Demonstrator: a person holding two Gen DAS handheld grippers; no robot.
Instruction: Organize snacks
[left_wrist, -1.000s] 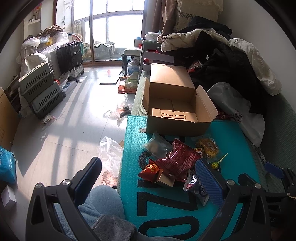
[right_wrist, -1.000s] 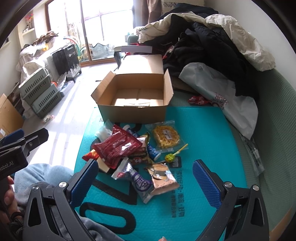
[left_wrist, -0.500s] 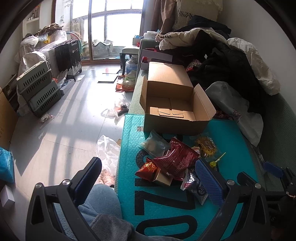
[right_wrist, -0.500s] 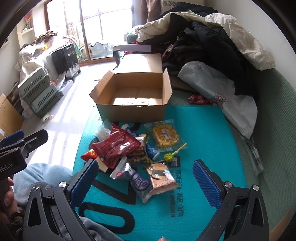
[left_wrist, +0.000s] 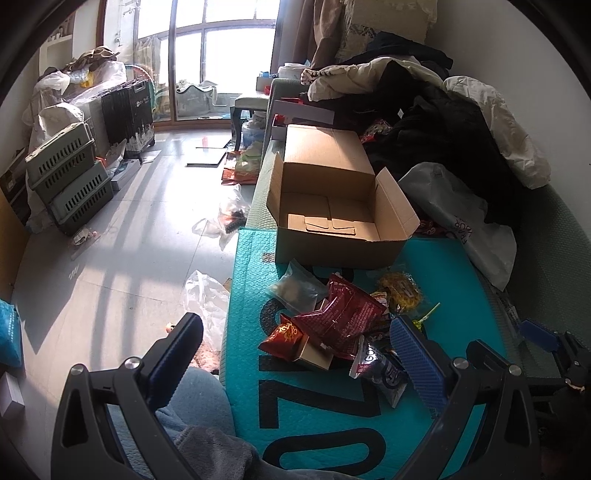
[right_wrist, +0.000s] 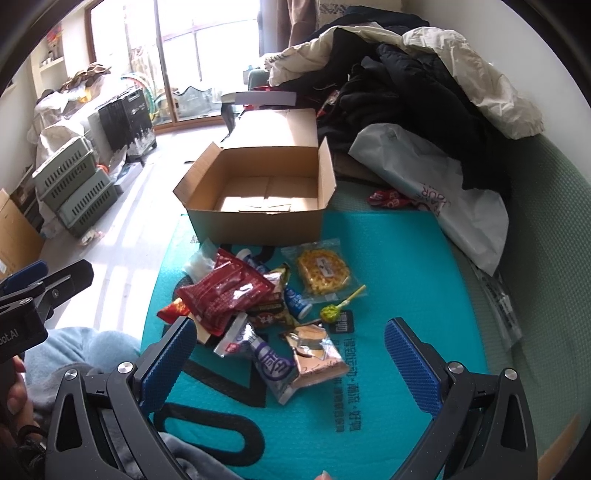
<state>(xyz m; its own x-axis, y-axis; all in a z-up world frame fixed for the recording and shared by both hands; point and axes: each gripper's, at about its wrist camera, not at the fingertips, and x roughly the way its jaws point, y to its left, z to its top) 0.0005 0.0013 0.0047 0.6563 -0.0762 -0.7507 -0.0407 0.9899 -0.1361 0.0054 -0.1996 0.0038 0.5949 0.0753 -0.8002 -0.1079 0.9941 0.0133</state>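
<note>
A pile of snack packets lies on a teal mat (right_wrist: 388, 258): a dark red bag (right_wrist: 225, 290), a yellow noodle cake packet (right_wrist: 323, 271), a green lollipop (right_wrist: 330, 312), a tan packet (right_wrist: 314, 350) and a silver-purple packet (right_wrist: 266, 356). An open, empty cardboard box (right_wrist: 258, 206) stands behind the pile. My right gripper (right_wrist: 290, 352) is open above the near packets, holding nothing. My left gripper (left_wrist: 295, 345) is open and empty, hovering at the mat's left edge near the red bag (left_wrist: 341, 314); the box (left_wrist: 332, 218) is beyond.
A heap of dark and white clothes (right_wrist: 406, 81) and a white plastic bag (right_wrist: 443, 192) crowd the sofa right of the box. Green crates (left_wrist: 70, 173) and plastic bags (left_wrist: 207, 295) lie on the floor to the left. My knee (left_wrist: 192, 398) is below.
Both grippers have drifted slightly; the box and snack pile appear a little nearer and lower in the views. Nothing was picked up or moved.
</note>
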